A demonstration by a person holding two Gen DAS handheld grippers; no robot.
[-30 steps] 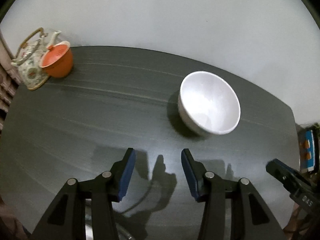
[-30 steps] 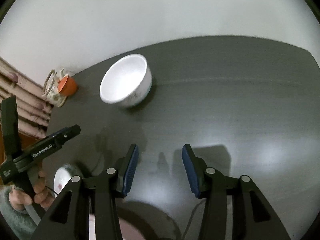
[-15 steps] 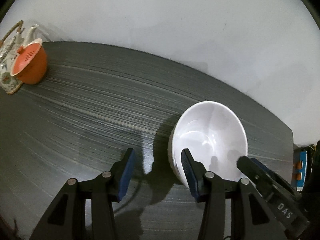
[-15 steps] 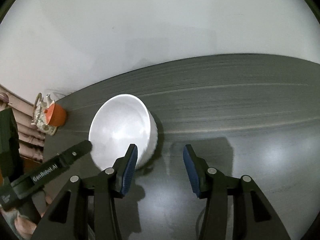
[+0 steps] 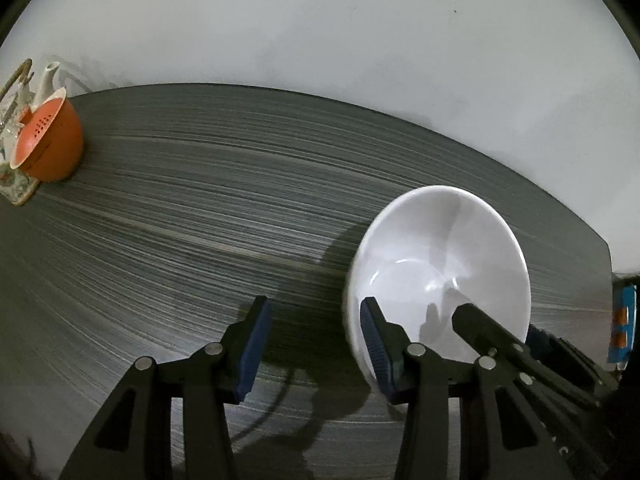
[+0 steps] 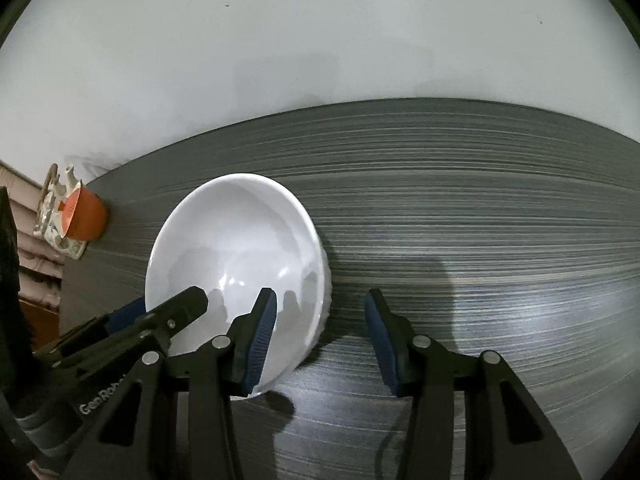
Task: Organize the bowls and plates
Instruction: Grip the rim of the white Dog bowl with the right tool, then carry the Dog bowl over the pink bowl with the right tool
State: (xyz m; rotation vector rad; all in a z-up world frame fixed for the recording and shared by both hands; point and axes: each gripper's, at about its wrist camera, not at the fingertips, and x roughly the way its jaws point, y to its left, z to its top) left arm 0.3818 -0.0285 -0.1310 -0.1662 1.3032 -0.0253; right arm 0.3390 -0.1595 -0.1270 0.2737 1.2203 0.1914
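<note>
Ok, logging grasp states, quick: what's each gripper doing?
Left gripper: open, holding nothing, right finger inside the white bowl.
Right gripper: open, holding nothing, straddling the bowl's rim.

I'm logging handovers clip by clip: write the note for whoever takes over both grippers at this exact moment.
Left gripper: open, holding nothing; its right finger stands inside the near-left wall of the white bowl, its left finger outside.
Right gripper: open, holding nothing; its left finger is inside the bowl's right wall, its right finger outside.
The bowl stands upright on the dark table. The orange cup and patterned teapot sit at the far left corner.
Done: both grippers straddle the rim.
Left: close, lift, place the bowl. No plates are in view.
</note>
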